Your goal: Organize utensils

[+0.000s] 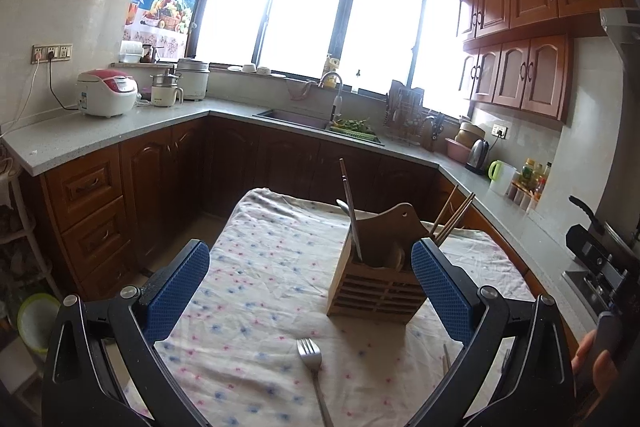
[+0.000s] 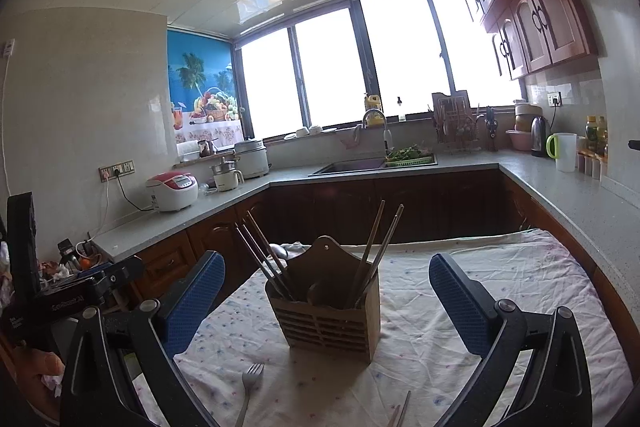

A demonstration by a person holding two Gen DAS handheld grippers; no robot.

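- Left tongs (image 1: 310,279) and right tongs (image 2: 327,293) both gape apart, holding nothing.
- Wooden utensil holder (image 2: 326,315) stands upright on the clothed table (image 2: 520,267), chopsticks (image 2: 372,255) inside.
- Fork (image 1: 314,371) lies near the holder.

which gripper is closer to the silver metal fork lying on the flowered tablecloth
Left. The left gripper hangs open almost directly over the silver metal fork; the right gripper is open too, with the fork off to its left.

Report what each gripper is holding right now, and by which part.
Nothing is held. The left gripper and the right gripper are both open and empty. The fork lies loose on the tablecloth, before the wooden utensil holder.
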